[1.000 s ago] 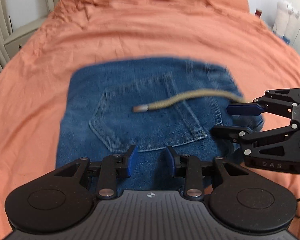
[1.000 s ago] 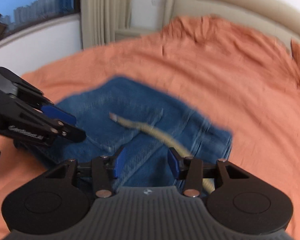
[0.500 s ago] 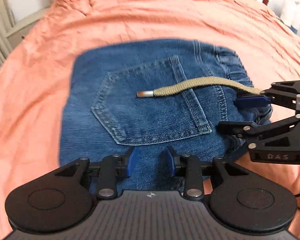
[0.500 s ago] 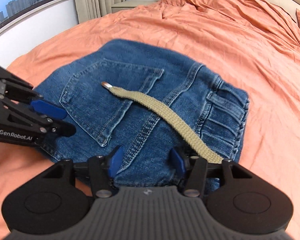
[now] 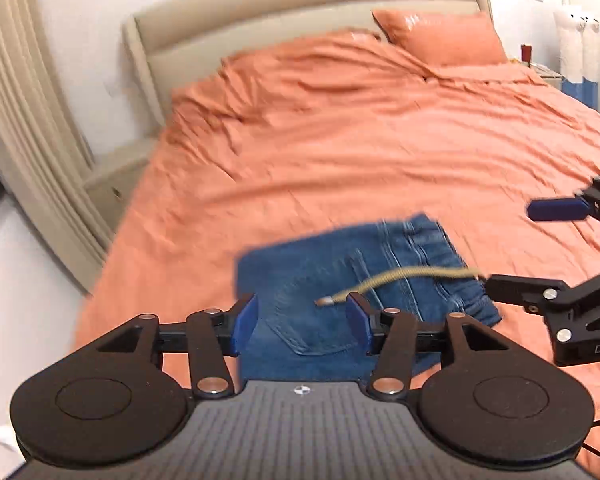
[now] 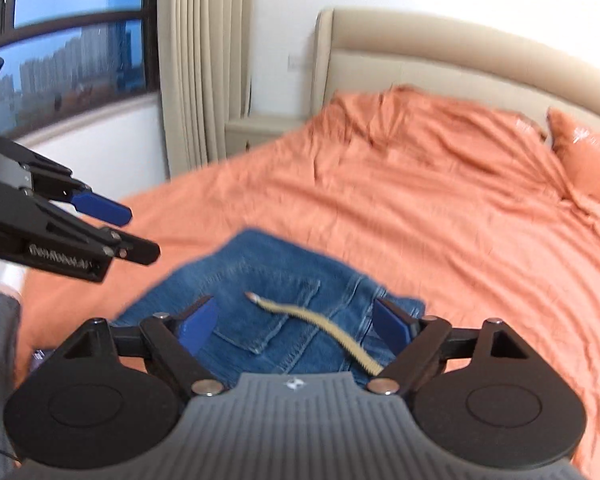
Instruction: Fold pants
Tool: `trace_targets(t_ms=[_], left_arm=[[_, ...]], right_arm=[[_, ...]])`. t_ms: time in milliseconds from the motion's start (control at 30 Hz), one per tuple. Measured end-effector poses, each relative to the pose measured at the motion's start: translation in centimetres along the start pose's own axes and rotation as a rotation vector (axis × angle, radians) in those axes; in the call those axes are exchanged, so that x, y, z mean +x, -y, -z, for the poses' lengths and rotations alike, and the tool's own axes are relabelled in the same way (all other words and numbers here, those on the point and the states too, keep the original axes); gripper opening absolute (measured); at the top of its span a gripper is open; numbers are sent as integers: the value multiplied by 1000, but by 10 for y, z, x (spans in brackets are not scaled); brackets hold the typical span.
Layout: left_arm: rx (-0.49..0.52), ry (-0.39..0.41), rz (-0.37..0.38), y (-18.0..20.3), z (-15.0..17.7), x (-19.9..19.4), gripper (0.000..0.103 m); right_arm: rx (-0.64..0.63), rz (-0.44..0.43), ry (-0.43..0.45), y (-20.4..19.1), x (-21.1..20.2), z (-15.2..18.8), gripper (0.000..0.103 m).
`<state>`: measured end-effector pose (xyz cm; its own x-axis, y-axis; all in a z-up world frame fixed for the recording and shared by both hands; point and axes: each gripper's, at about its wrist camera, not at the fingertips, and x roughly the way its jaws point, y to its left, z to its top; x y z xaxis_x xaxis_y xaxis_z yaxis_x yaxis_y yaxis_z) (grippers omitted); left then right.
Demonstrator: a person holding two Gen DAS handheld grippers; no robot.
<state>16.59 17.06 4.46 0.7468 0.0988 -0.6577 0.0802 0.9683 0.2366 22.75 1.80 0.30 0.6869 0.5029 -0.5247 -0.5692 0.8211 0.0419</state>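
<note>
Fingers of the left gripper [image 5: 301, 320] have just been spreading and grasp nothing; both tools sit higher above the bed [image 5: 340, 152] than a second ago. Below them the pants [image 5: 352, 280] lie as a compact folded bundle, drawstring [image 5: 396, 280] across the top, so folding looks finished. Right gripper [image 6: 296, 320] fingers have likewise just been opening, now wide apart and empty.

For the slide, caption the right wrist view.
Folded jeans with tan drawstring on orange bed; both grippers open above.

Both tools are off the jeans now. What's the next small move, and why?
Probably tuck the beige drawstring away: the jeans lie folded compactly on the orange bed, both tools, left and right, have just opened and hold nothing, and only the cord lies loose.
</note>
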Motion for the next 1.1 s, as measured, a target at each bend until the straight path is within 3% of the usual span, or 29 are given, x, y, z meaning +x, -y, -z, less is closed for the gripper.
trace_targets(t_ms=[100, 267, 367, 433, 567, 800, 1100], left_arm=[[26, 41, -40, 0, -3, -32, 76], [-51, 172, -128, 5, 22, -73, 94], [-71, 211, -243, 22, 43, -83, 95], [-88, 228, -275, 34, 58, -86, 95], [-183, 184, -225, 48, 84, -81, 95], [-313, 89, -191, 60, 110, -57, 95], [-342, 53, -157, 76, 130, -49, 95]], right_arm=[[31, 16, 50, -5, -31, 0, 81], [81, 53, 123, -12, -75, 13, 82], [99, 98, 170, -22, -96, 27, 82], [102, 124, 194, -30, -107, 38, 82], [100, 208, 216, -46, -121, 62, 82], [134, 221, 133, -59, -107, 99, 82], [167, 252, 84, -55, -97, 119, 82]])
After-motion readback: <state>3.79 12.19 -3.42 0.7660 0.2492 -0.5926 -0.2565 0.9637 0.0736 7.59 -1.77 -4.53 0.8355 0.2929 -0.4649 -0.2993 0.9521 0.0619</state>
